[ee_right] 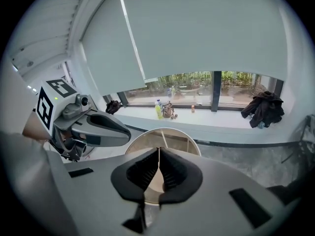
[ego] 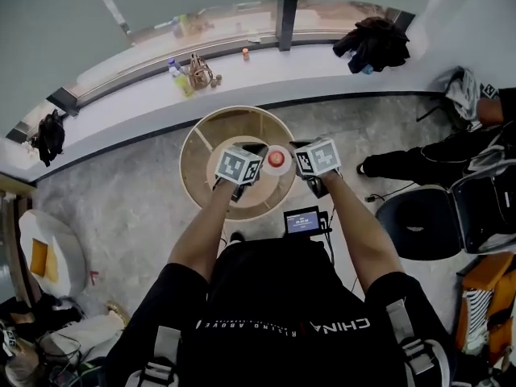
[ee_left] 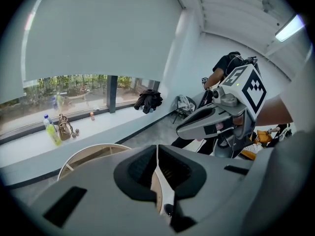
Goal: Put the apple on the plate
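While both hand-held tools hang side by side above a round light-wood table (ego: 201,135), the red apple (ego: 276,158) sits on a small white plate (ego: 284,168), which the head view shows between the two marker cubes, over the table's near right part. No gripper touches the apple or the plate. The left gripper (ego: 239,168) has its dark ribbed pads pressed together with nothing between them, as the left gripper view shows (ee_left: 157,173); past the pads only the curved table rim (ee_left: 88,154) and the floor appear. The right gripper (ego: 316,160) is likewise closed pad against pad and empty (ee_right: 158,173), with the table's rim (ee_right: 162,132) just beyond its tips. Each gripper view catches the other tool beside it, the right gripper at the left view's right edge (ee_left: 216,119) and the left gripper at the right view's left edge (ee_right: 88,127). Beyond the table a white window ledge (ego: 266,67) carries a yellow-green bottle (ego: 179,77) and a crumpled black jacket (ego: 375,43). Near the person's waist a small dark screen (ego: 303,221) glows.
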